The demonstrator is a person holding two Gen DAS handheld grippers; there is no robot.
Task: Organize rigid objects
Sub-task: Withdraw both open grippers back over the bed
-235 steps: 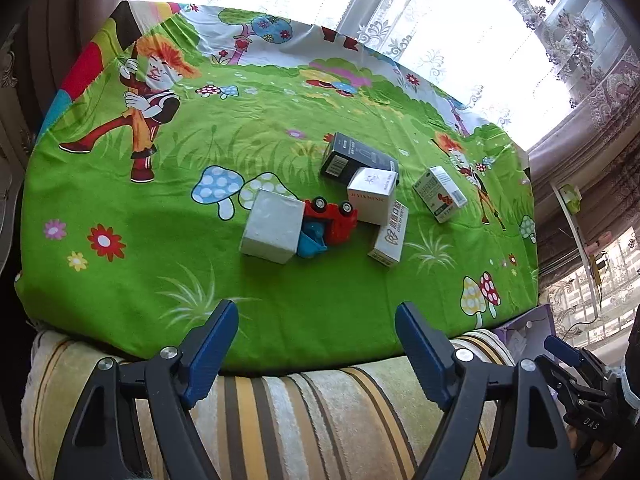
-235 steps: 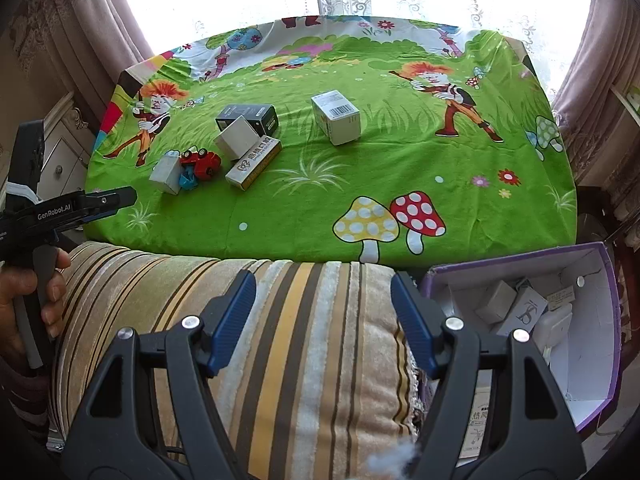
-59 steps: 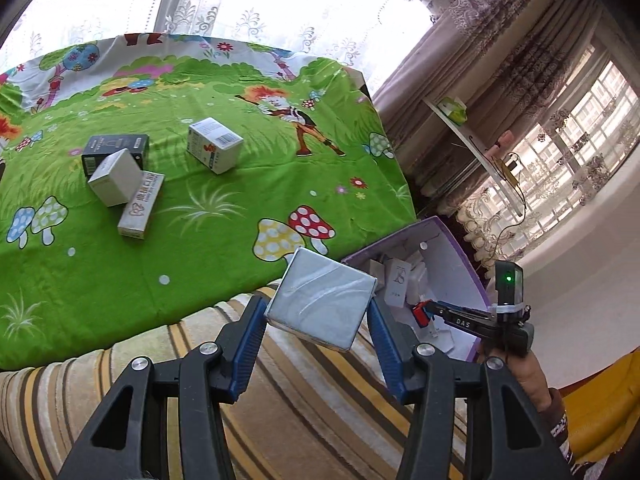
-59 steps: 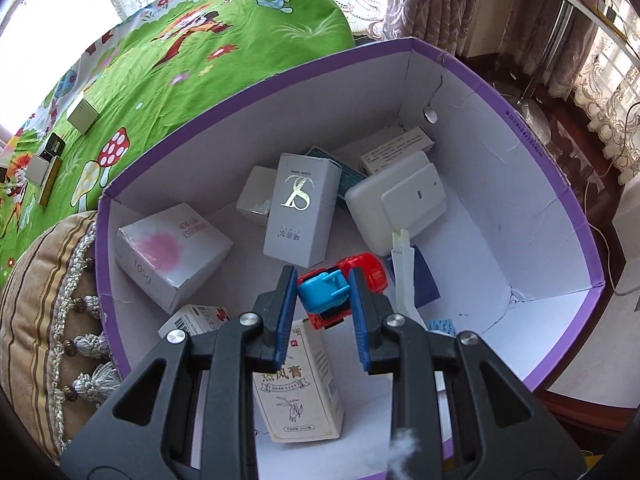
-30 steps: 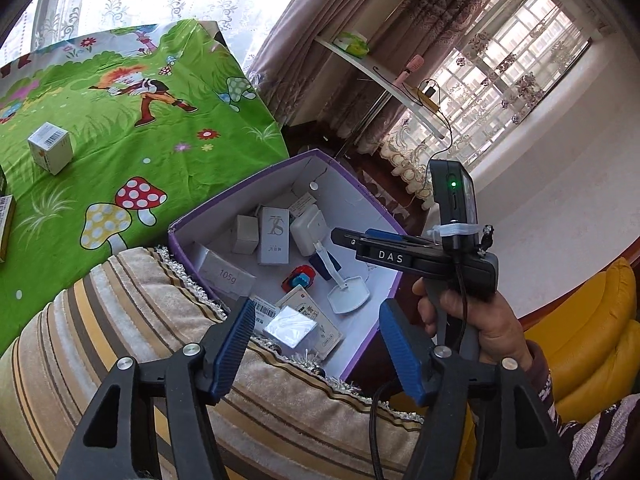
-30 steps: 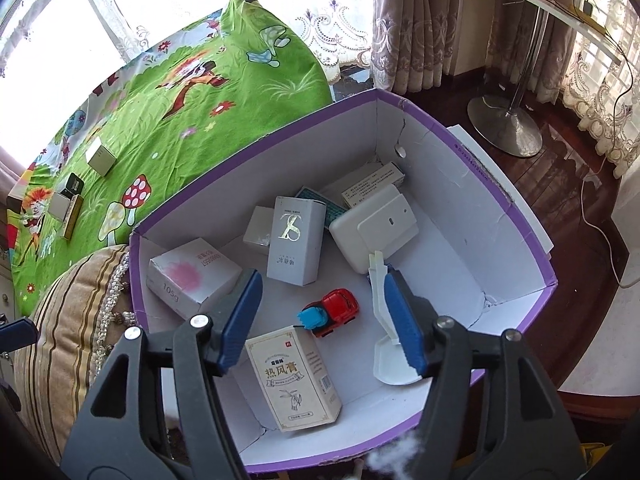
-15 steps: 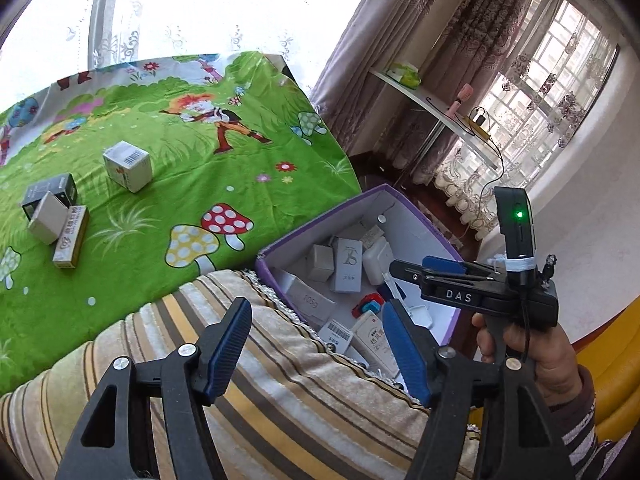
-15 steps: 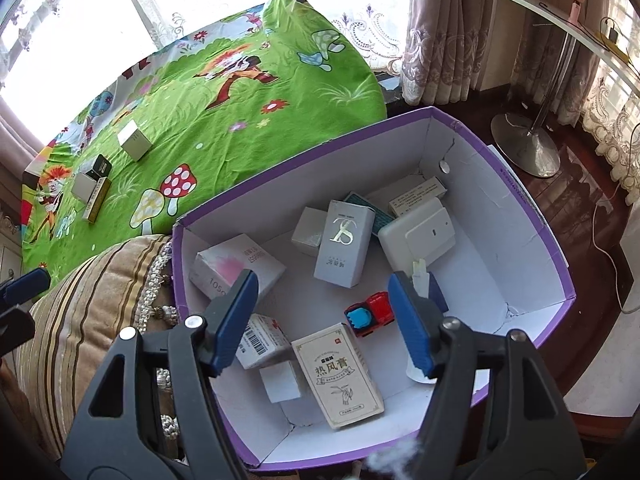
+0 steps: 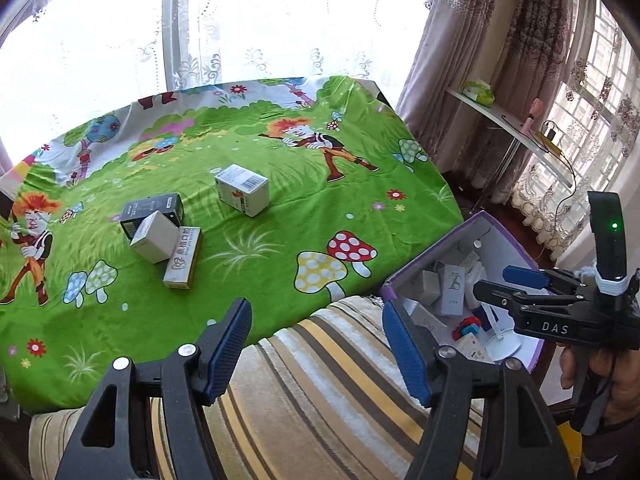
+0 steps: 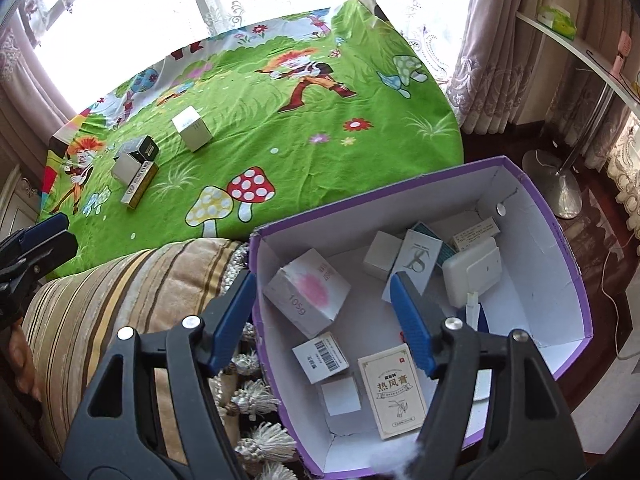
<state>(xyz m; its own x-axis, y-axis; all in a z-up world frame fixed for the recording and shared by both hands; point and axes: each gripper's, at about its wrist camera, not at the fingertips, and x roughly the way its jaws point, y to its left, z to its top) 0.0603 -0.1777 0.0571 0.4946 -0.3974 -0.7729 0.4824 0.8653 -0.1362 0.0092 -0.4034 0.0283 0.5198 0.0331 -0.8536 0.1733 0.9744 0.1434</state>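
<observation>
At the bottom of both wrist views, the left gripper (image 9: 316, 344) and right gripper (image 10: 322, 320) stand wide w/ nothing between the pads, over a striped cushion (image 9: 320, 392). Just beyond, lower right, the purple box (image 10: 560, 240) holds cartons plus a red toy car (image 9: 466, 326). Further off, upper left, four boxes (image 9: 242, 189) lie on the green sheet (image 9: 280, 248).
</observation>
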